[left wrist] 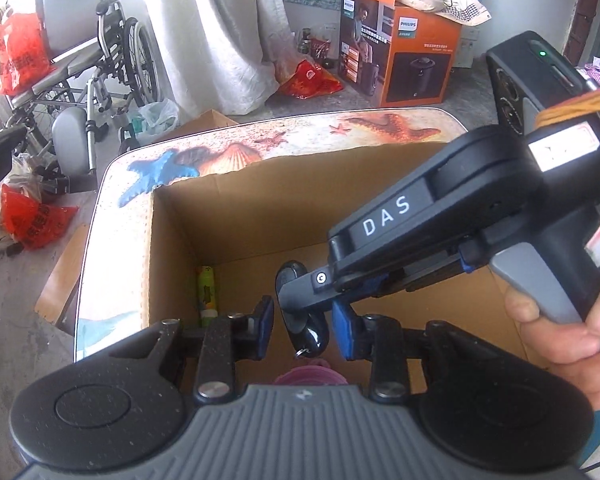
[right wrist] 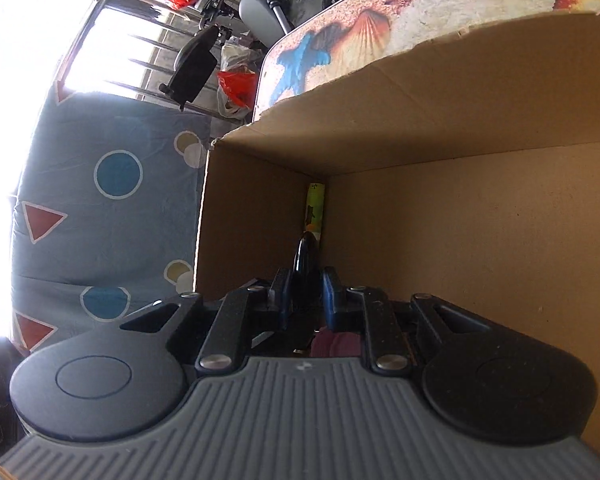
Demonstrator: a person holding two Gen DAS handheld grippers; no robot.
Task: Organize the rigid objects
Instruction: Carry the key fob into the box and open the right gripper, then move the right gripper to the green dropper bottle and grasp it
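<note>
Fingers (right wrist: 329,294) pinch glossy black remote (right wrist: 305,258) (corrugated box (right wrist: 460,240)).

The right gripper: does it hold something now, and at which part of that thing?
Yes. The right gripper holds a glossy black object by its narrow edges, near the middle, inside the cardboard box. The left gripper is open, holding nothing.

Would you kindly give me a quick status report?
Right gripper shut on black key fob, inside cardboard box. Left gripper open. Green tube in box corner, clear.
</note>
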